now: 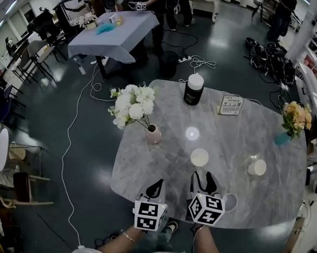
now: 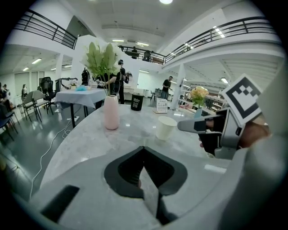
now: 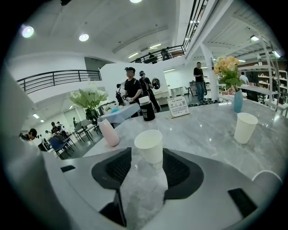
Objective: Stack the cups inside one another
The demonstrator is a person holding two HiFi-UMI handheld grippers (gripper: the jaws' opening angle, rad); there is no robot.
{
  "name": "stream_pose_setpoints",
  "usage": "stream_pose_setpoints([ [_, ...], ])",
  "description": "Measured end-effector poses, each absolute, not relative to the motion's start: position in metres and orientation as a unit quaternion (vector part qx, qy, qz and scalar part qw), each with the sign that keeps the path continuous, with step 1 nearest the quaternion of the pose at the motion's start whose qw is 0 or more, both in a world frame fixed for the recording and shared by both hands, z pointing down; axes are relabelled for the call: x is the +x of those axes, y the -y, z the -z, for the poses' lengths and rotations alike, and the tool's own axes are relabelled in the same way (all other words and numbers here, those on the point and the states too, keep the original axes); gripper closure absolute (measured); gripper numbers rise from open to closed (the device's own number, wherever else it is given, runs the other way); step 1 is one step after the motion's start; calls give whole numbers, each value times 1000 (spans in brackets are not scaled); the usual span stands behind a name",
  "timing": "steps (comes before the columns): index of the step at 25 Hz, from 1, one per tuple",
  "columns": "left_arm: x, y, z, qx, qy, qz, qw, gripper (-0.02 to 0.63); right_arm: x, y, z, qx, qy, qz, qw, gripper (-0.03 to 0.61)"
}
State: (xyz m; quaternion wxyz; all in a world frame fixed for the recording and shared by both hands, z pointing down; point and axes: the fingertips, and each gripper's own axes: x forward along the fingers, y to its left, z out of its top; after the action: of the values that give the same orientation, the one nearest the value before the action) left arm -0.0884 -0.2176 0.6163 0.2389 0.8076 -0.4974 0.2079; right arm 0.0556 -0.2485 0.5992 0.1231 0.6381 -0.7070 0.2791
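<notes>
Directly above the right gripper (image 1: 204,179) in the head view, the nearer cup (image 1: 199,157) stands upright, untouched, in line with its wide-apart jaws. The other cup (image 1: 257,167) sits lower right. The left gripper (image 1: 155,187), pinched closed and empty, is farther.

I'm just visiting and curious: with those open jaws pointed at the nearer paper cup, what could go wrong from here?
1. The near cup stands just ahead of the right gripper, jaws apart; a jaw tip might nudge it and tip it over.
2. It looks thin, so a hard squeeze could crush it.
3. The pink vase stands close by on its left; a wide swing might topple it.
</notes>
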Motion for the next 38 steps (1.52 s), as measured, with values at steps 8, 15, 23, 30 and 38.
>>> stream_pose_setpoints([
  [8,-88,229,-636,803,492,-221,254,617,51,267,-627,633,702,-292,145,364],
  [15,-87,239,-648,802,488,-227,261,617,51,282,-645,631,704,-277,167,337],
  [23,-89,246,-657,799,486,-236,265,617,46,298,-652,629,713,-251,182,336],
  [30,-92,251,-663,795,487,-239,270,617,49,305,-656,636,708,-255,168,336],
  [38,-88,257,-665,797,484,-243,266,617,52,308,-657,641,705,-254,165,336],
])
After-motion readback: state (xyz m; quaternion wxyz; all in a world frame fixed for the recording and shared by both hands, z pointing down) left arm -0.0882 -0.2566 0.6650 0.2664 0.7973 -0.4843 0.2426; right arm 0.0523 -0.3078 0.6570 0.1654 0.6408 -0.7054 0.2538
